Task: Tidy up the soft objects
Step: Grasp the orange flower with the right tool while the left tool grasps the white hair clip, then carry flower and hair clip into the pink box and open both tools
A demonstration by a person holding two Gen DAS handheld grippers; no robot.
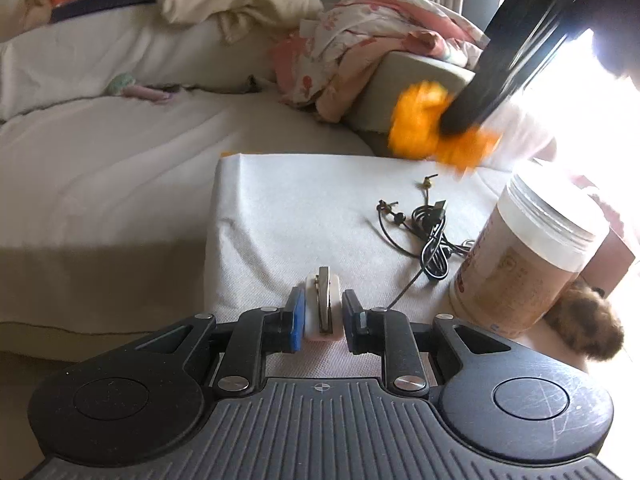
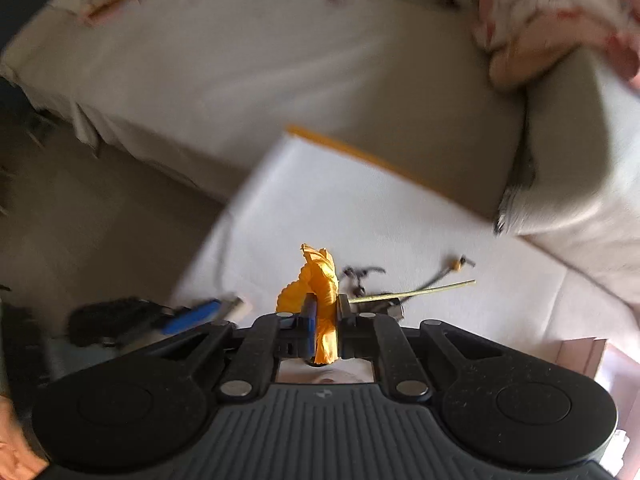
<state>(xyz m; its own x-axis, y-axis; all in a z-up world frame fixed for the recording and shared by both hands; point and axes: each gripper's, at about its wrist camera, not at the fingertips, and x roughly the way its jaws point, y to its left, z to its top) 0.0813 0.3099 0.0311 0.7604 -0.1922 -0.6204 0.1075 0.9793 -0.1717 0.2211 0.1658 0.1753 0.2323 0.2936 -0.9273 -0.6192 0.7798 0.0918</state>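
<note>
Between its blue pads, the left gripper (image 1: 319, 316) held a white clip (image 1: 323, 307) low over the covered table (image 1: 280, 208), probably to clear it aside. Farther off, the right gripper (image 2: 323, 312) pinched an orange soft cloth (image 2: 320, 280) above the table, near the sofa (image 1: 120, 152).

A tall lidded jar (image 1: 524, 256) and tangled black cable (image 1: 432, 236) crowd the right side of the white-covered stand (image 1: 280, 208), leaving its left half open.
</note>
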